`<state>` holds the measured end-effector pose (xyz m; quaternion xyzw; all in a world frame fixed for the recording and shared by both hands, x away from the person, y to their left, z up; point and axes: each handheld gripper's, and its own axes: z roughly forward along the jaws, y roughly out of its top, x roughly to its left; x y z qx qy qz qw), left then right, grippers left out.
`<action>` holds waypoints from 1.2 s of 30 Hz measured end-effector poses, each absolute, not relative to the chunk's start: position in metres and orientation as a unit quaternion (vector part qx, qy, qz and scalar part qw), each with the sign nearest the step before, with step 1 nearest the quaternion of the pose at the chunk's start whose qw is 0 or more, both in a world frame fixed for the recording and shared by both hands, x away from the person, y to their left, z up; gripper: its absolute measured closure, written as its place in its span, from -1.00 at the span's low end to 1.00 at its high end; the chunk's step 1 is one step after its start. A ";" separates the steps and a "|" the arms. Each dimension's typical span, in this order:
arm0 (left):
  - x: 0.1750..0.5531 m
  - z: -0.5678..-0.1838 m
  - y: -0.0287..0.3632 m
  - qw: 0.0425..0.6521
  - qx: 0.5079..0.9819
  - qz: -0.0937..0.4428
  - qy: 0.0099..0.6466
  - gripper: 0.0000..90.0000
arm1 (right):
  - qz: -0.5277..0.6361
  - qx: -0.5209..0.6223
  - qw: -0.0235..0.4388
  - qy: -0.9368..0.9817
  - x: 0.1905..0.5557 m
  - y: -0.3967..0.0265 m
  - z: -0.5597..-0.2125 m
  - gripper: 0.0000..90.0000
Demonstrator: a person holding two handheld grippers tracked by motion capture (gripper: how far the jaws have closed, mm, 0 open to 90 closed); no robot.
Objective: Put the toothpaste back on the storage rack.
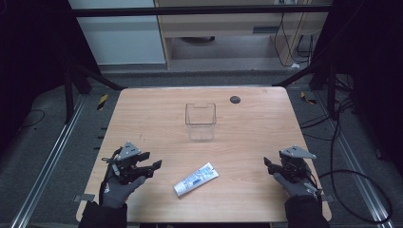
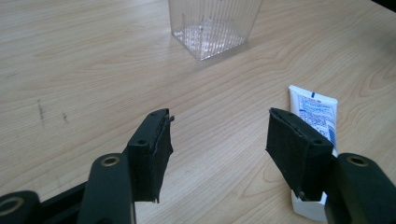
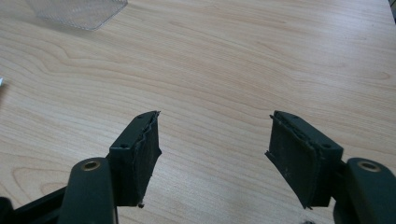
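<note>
The wooden table (image 1: 247, 142) lies bare over most of its top, its near edge running between the person's two sleeves and its far edge meeting a strip of grey floor. The broadest open stretch is the right half, between the middle of the table and its right edge. A clear plastic box (image 1: 200, 121) stands upright a little beyond the centre, with free wood on every side of it and a small dark round disc (image 1: 235, 99) set well apart near the far edge. The left gripper (image 1: 154, 167) hovers by the near left corner, pointing toward the middle; its jaws stand released and wide with only bare wood between the pads (in the left gripper view the gap between them frames plain tabletop). The right gripper (image 1: 267, 165) sits near the right edge at the near side, its jaws likewise spread and gripping nothing, with open wood ahead of them in the right gripper view. The white and blue tube (image 1: 196, 179) lies flat and slanted on the near middle of the table, just right of the left gripper, well apart from the box and from the right gripper; in the left gripper view the tube (image 2: 317, 112) lies beside and partly behind the right-hand jaw, outside the gap.
</note>
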<state>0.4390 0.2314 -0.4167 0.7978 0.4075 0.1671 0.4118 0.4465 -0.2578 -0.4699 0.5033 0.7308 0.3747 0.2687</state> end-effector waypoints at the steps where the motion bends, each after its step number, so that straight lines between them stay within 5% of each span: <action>1: 0.440 -0.417 0.226 0.404 0.805 0.165 0.401 -0.14 | 0.374 0.503 0.269 0.731 0.447 -0.258 -0.470 -0.27; 36: 0.459 -0.400 0.139 0.369 0.868 0.117 0.312 -0.24 | 0.386 0.518 0.276 0.712 0.448 -0.262 -0.464 -0.32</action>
